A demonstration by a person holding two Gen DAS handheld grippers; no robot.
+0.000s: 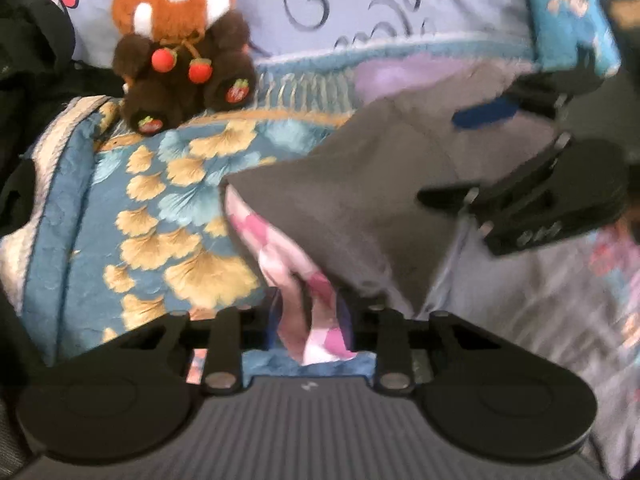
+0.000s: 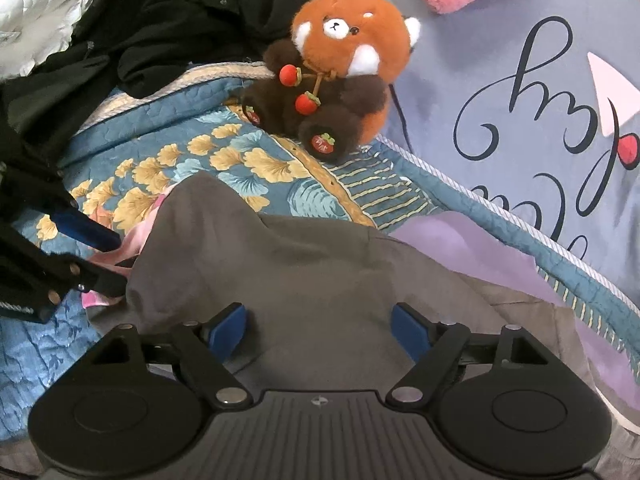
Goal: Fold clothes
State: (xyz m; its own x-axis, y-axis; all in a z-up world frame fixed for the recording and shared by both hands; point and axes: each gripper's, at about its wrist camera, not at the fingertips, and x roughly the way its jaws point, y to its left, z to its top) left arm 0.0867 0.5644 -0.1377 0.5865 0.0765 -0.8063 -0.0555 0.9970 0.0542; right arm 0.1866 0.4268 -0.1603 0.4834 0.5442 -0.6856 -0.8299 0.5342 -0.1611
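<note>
The grey garment (image 2: pixel 320 272) lies bunched on the bed's blue quilt (image 2: pixel 132 152), below a plush toy (image 2: pixel 340 76). The left gripper (image 1: pixel 310 320) has its fingers clamped on the pink cloth (image 1: pixel 288 264) at the garment's edge — the right gripper (image 2: pixel 319 330) has its fingers apart over the grey fabric.

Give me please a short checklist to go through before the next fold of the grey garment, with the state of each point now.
1. Left gripper has cloth between its fingers: ok, the pink checked cloth sits there; a firm pinch: cannot tell.
2. Right gripper has a grip on the grey garment: not ok, its jaws stand wide open over the fabric.
3. Grey garment lies flat: not ok, it is humped and creased.
4. Plush toy is clear of the garment: ok, it sits apart on the patterned quilt.
5. Black clothing is clear of the fold: ok, it lies further back.
</note>
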